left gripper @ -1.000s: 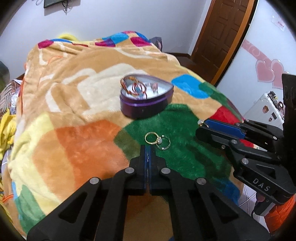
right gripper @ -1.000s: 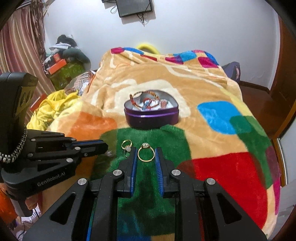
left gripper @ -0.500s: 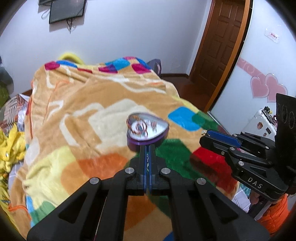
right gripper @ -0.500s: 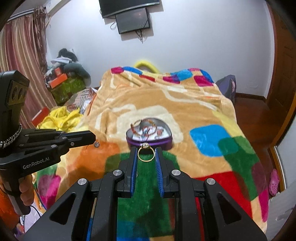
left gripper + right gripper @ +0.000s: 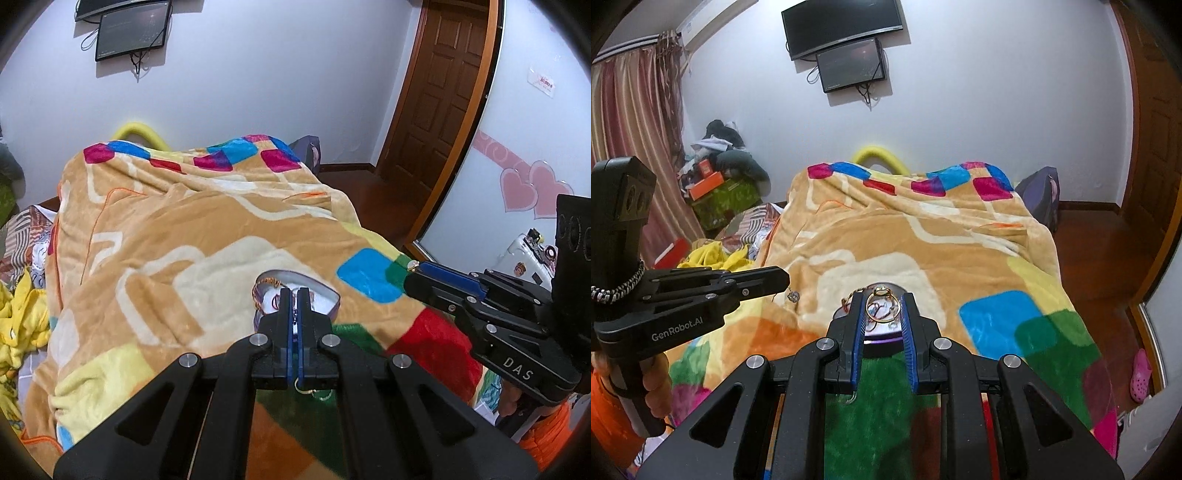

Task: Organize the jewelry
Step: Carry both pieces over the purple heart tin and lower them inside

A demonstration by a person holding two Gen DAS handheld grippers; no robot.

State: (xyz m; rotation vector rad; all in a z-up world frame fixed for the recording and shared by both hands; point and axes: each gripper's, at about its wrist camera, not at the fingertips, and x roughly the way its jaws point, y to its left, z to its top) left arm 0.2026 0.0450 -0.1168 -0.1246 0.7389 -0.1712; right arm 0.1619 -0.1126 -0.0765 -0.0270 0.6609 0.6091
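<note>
My right gripper [image 5: 882, 298] is shut on a gold ring [image 5: 882, 291], held upright between its blue pads; the same ring [image 5: 413, 264] shows at its tip in the left wrist view. My left gripper [image 5: 294, 295] is shut, and a small ring [image 5: 793, 295] dangles from its tip in the right wrist view. Both grippers hang above the bed. The purple heart-shaped tin [image 5: 328, 291] lies on the blanket just beyond and below both sets of fingertips, partly hidden by them. It holds bracelets and its purple wall [image 5: 882, 338] shows between the right fingers.
A patterned fleece blanket [image 5: 184, 240] covers the bed. Yellow cloth [image 5: 713, 258] and piled boxes [image 5: 720, 184] lie to the left. A wooden door [image 5: 443, 92] and a bag [image 5: 1039, 199] are on the right, and screens [image 5: 849, 48] hang on the far wall.
Both grippers have lifted off the green patch of blanket, each carrying a ring, and have tilted upward. The tin has slid down the view to sit behind the fingertips.
</note>
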